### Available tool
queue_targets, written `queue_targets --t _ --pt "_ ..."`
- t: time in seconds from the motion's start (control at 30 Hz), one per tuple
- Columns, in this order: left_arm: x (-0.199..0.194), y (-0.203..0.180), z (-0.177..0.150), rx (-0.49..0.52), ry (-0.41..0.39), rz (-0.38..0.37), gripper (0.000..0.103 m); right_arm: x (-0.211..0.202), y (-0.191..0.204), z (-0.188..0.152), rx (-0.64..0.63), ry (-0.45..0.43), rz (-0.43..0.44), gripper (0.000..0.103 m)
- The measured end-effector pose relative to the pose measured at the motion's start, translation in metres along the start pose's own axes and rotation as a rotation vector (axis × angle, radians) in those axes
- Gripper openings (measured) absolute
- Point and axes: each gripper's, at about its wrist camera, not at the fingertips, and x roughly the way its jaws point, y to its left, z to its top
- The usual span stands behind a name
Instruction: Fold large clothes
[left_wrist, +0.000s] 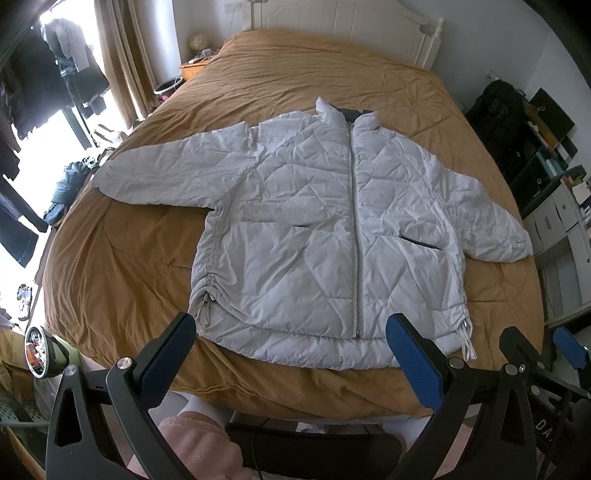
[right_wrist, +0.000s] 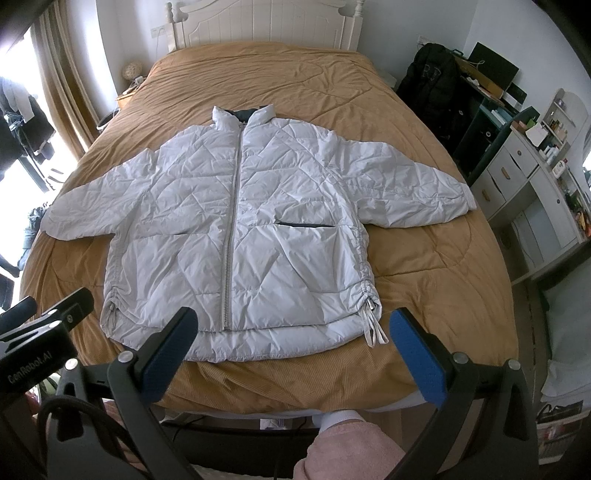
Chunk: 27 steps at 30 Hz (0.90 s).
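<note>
left hand-held gripper (left_wrist: 291, 352): you held it spread wide at the foot of the bed, nothing between the blue pads, hovering just short of the hem.
right hand-held gripper (right_wrist: 293, 349): same, wide apart and empty, just beside the left one, facing the hem.
jacket (left_wrist: 332, 229): white quilted puffer, lay flat face-up on the bed, zipped shut, collar away from you, both sleeves spread out sideways.
hem (right_wrist: 258, 343): nearest edge, double-layered and puffy; my guess is it compresses easily, so you needed a deep bite.
drawcords (right_wrist: 373, 328): loose white ties at the right side seam; likely to snag or trail, tuck in.
handling: judged light, soft, springy; shell looked slick, so it would probably slide on itself and puff back open after a fold.
zipper (right_wrist: 231, 240): the only stiff line; fold alongside it, not across it.
where to grip: sleeve cuffs first, left sleeve (left_wrist: 162, 173) and right sleeve (right_wrist: 413, 192), pinching through both layers; then hem corners.
bedspread (right_wrist: 424, 280): tan, quilted, wrinkled; may drag with the jacket.
pockets: the right pocket (right_wrist: 306, 224) gaped slightly, dark lining showed; contents cannot be told.
round tin (left_wrist: 37, 350): sat left of the bed, open, small items inside, too blurred to name.
shelves (right_wrist: 535, 155): far right, boxes and bottles, details too small.
</note>
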Motion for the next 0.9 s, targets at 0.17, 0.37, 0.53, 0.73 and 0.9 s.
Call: queue_targets --t 0.17,0.37,0.53,0.73,0.9 --pt "-0.004 0.003 0.001 -0.011 -0.019 0.027 0.103 0.0 -0.001 0.001 0.001 0.001 -0.002 0.103" --pt "-0.029 0.028 0.033 -0.014 -0.097 0.045 0.103 0.001 -0.011 0.011 0.018 0.021 0.019 0.103" --pt "-0.032 0.055 0.07 -0.021 -0.18 0.072 0.103 -0.007 -0.015 0.046 -0.057 -0.035 0.102 0.103" --pt "-0.014 0.076 0.107 0.008 -0.182 0.07 0.103 -0.002 -0.006 0.084 -0.125 -0.141 0.019 0.103" --pt "0.028 0.101 0.131 -0.005 -0.115 -0.033 0.103 0.011 0.004 0.099 -0.179 -0.221 0.069 0.103"
